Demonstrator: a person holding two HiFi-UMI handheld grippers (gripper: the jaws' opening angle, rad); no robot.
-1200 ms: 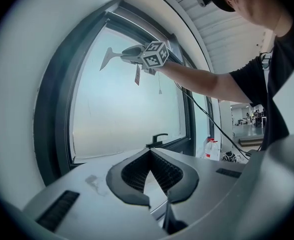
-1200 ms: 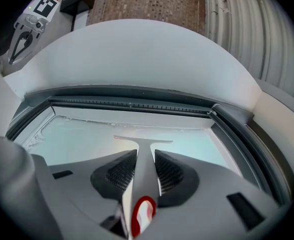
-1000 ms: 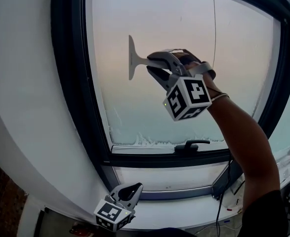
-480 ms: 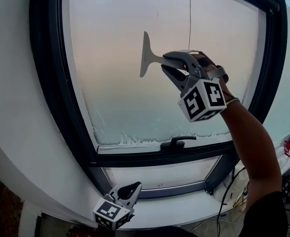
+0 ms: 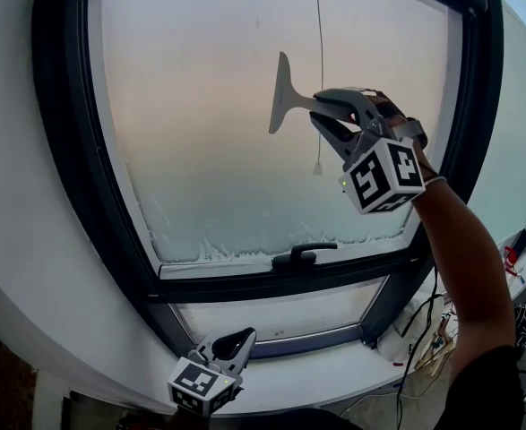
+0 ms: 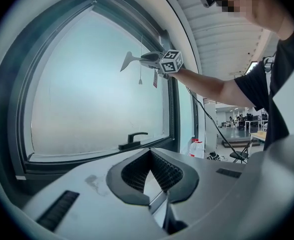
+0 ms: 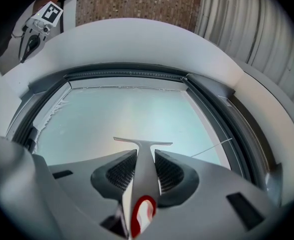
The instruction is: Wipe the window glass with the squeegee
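Clenching the right gripper on the handle of the squeegee, pads pinching both flanks of that handle in the right gripper view, and holding the blade upright at the upper middle of the window glass. Hanging the left gripper low by the sill, clamped tip to tip on nothing and well apart from the work.

Risking a snag first: working just beside a thin cord dangling down the pane right behind the handle, and likely catching it in any sideways sweep to the right, dragging the blade off line. Risking a twist as well: pinching only a narrow handle, and probably letting it turn in the pads when leaning hard on one end of the blade, leaving streaks. Risking a bump lower down too: in a long downward pull, likely meeting the window handle jutting out above the bottom rail, close to the whitish residue along that edge.

Working inside a dark frame closing in on every side. Having wide open glass to the left of the blade and below it. Having less to the right, with the cord and the forearm crowding that side. Having only a little above, before reaching the top rail.
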